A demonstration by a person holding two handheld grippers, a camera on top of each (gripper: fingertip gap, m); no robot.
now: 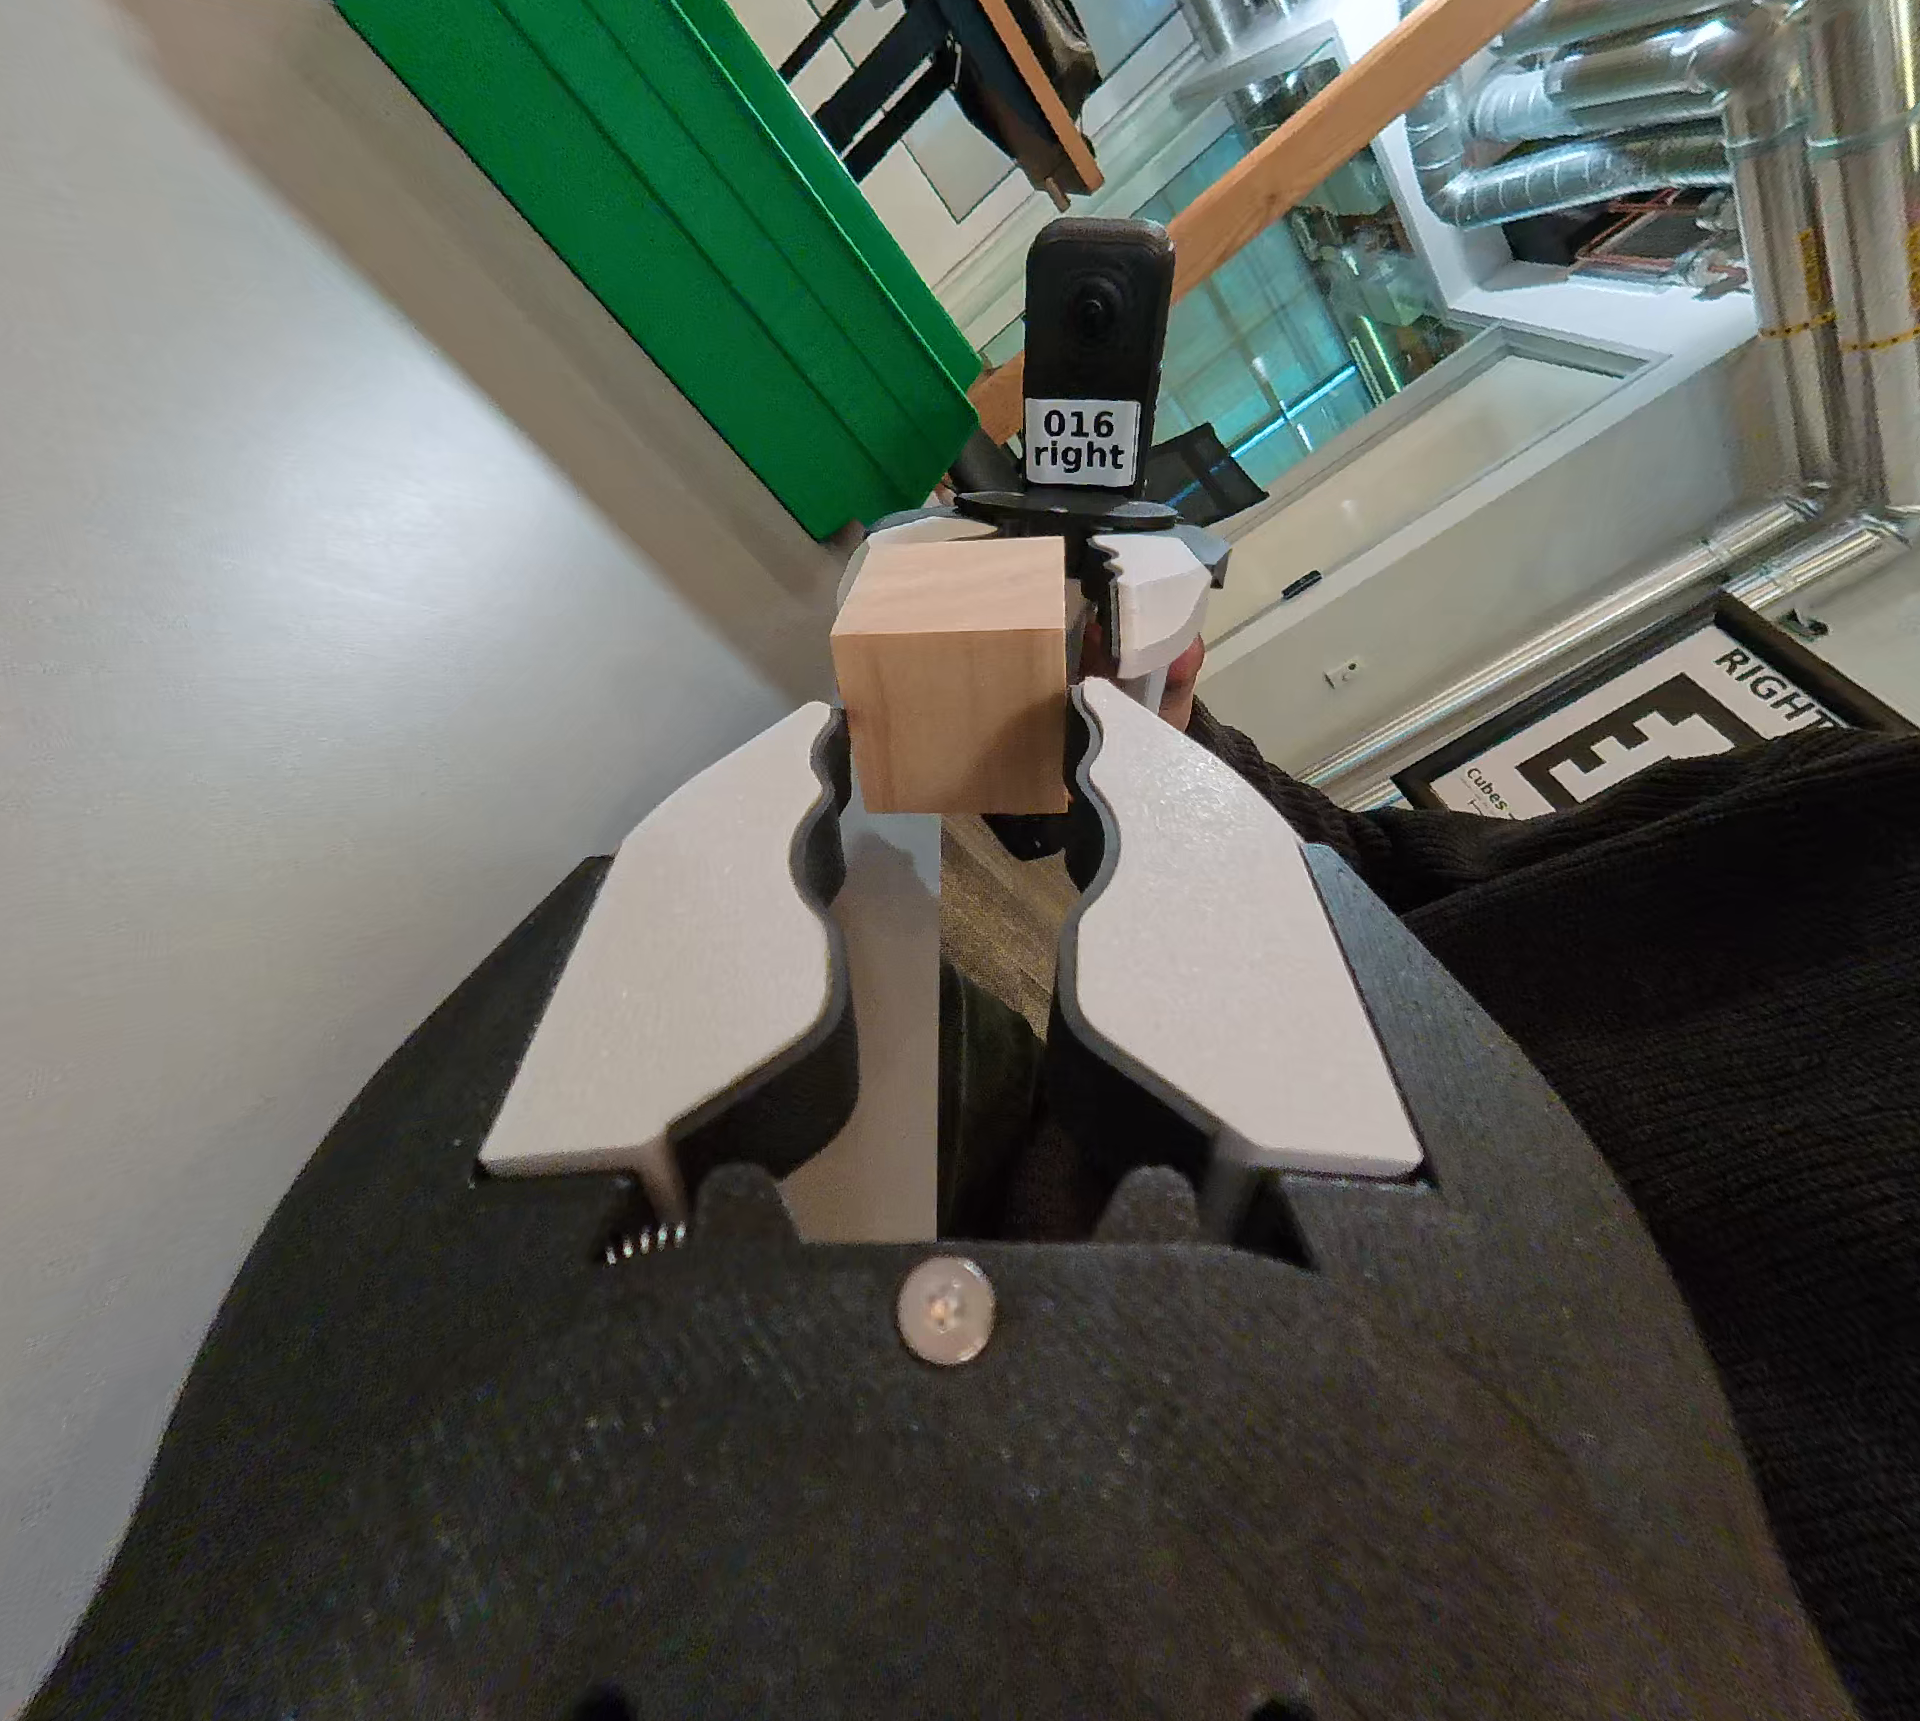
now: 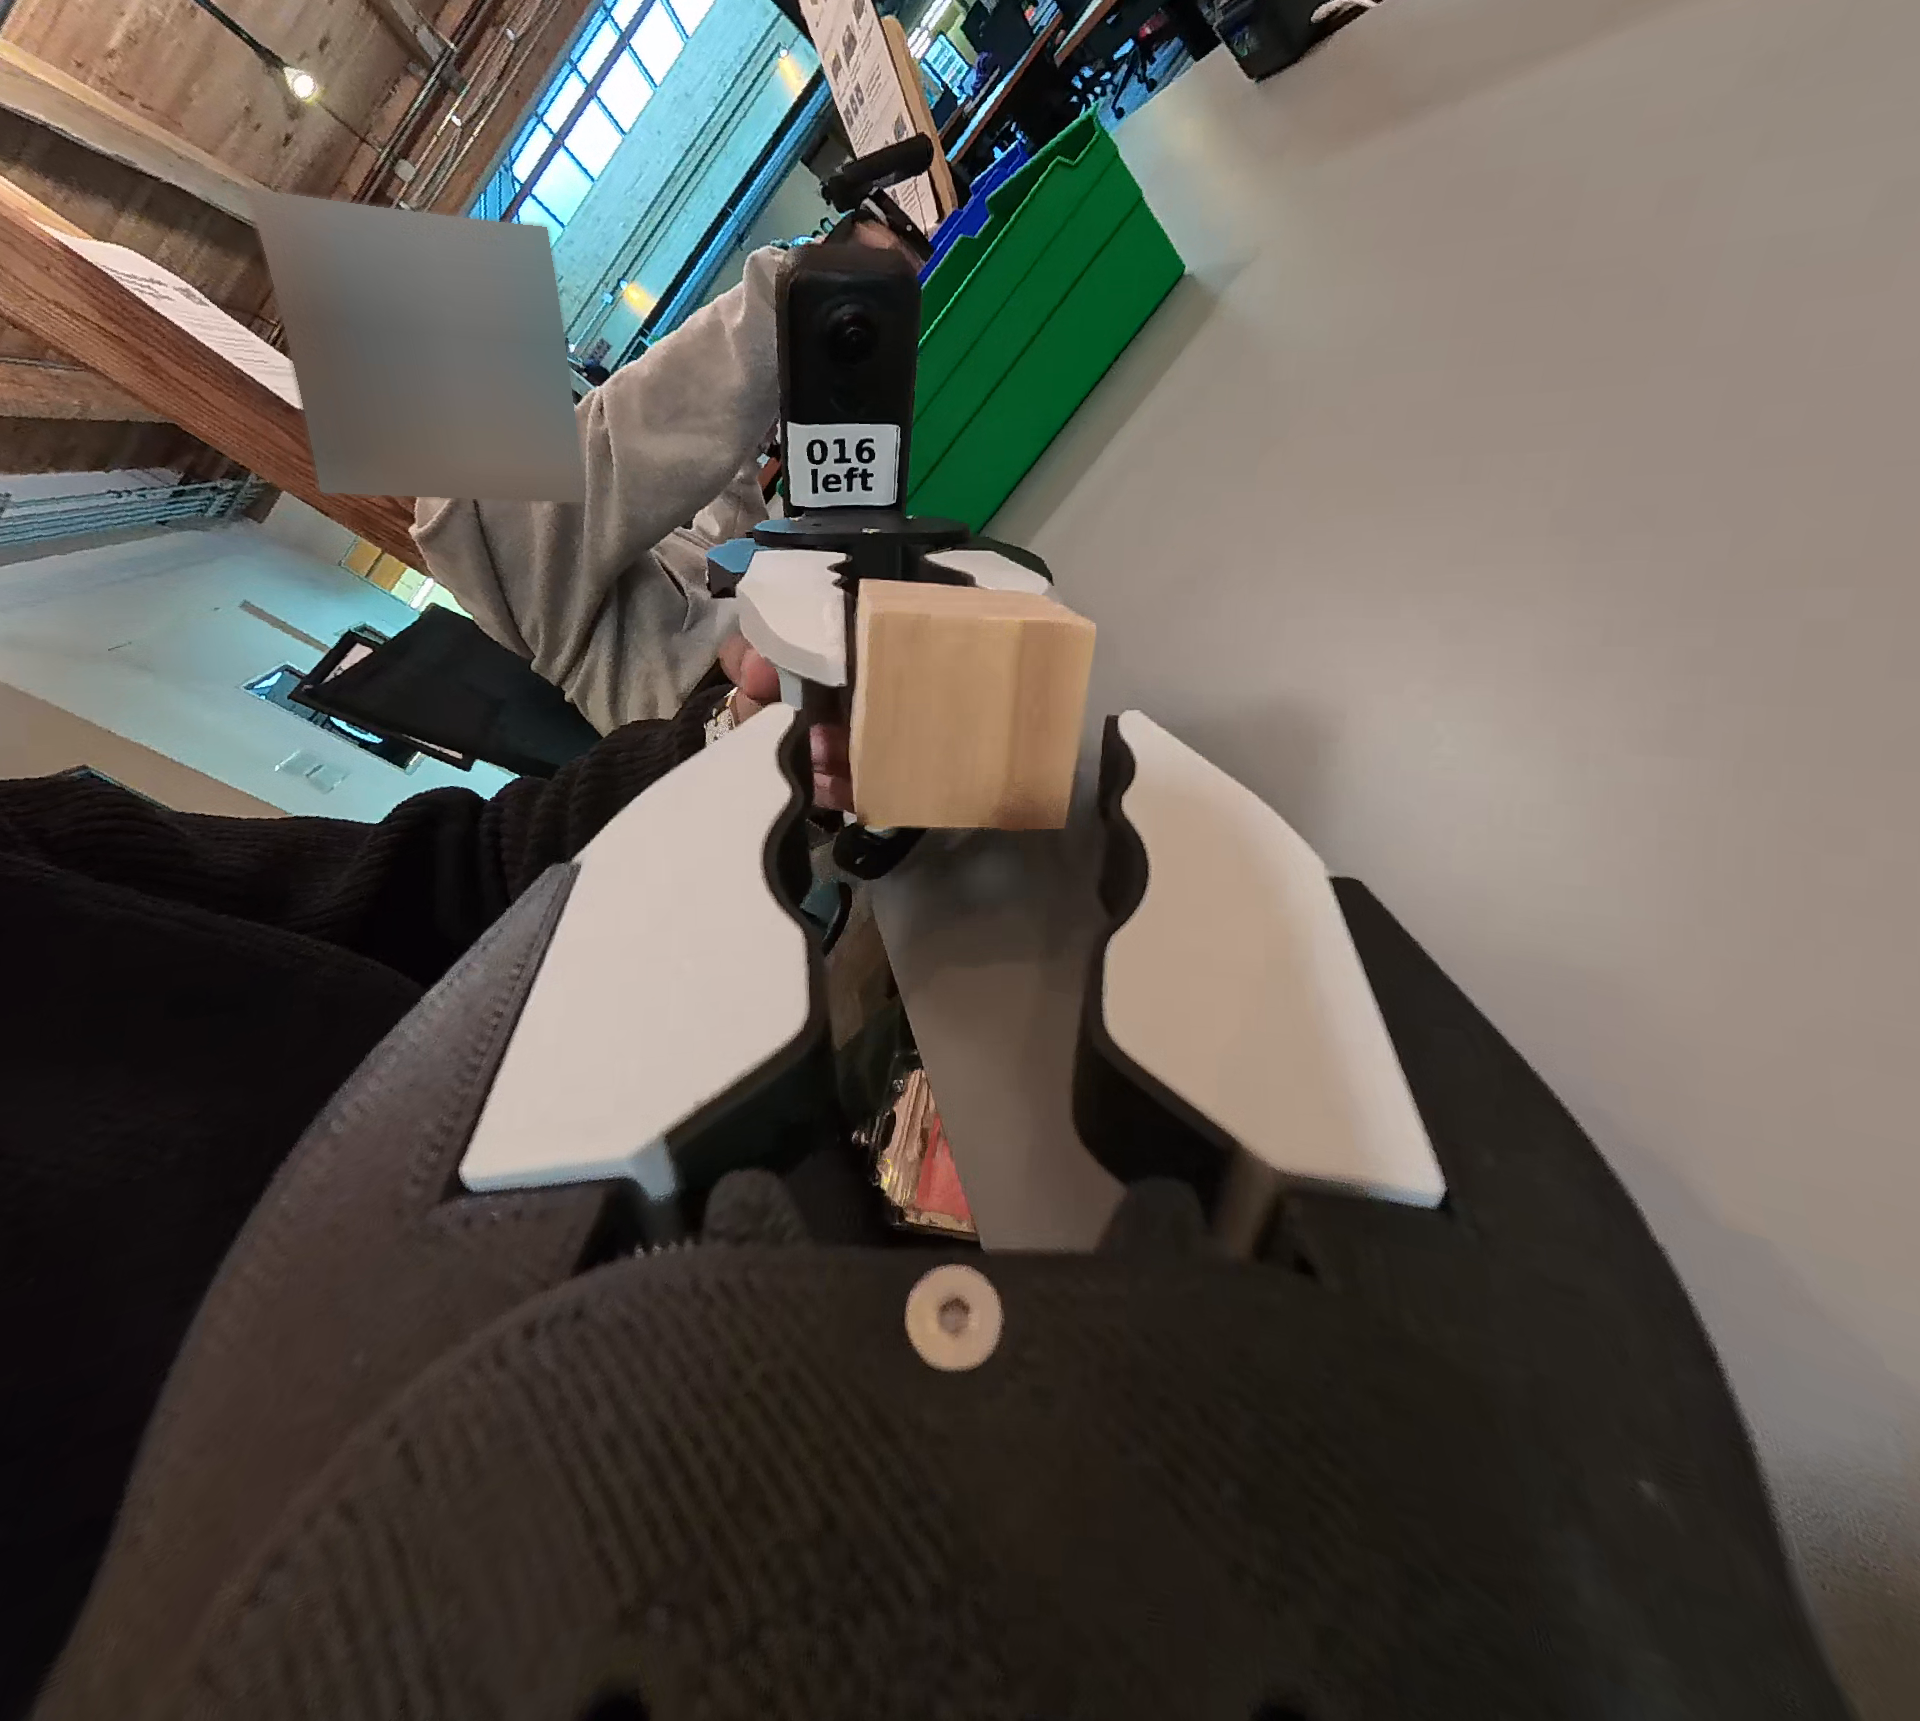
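The pale grey tabletop (image 1: 260, 528) fills the left side of the left wrist view and the right side of the right wrist view. A green plastic bin (image 1: 644, 144) stands on its far part, well apart from both tools. Only its outer walls and rim show, so I cannot tell what is in it. In the right wrist view, blue bins (image 2: 987, 201) sit just beyond it.

A black knitted sleeve (image 1: 1558, 944) crosses the near right of the left wrist view.

The left hand-held gripper (image 1: 954, 705) and the right hand-held gripper (image 2: 951, 726) face each other tip to tip above the near edge of the tabletop. Each carries an upright black camera (image 1: 1099, 321) with a white label.

The left hand-held gripper is closed to the width of a wooden block (image 1: 956, 726), pinching its two opposite sides at the very fingertips.

The right hand-held gripper is spread a little wider than the block. Its fingers (image 2: 1195, 892) reach along either side, with a slim gap showing on each side.

The block hangs in the air between the two tools, clear of the tabletop.
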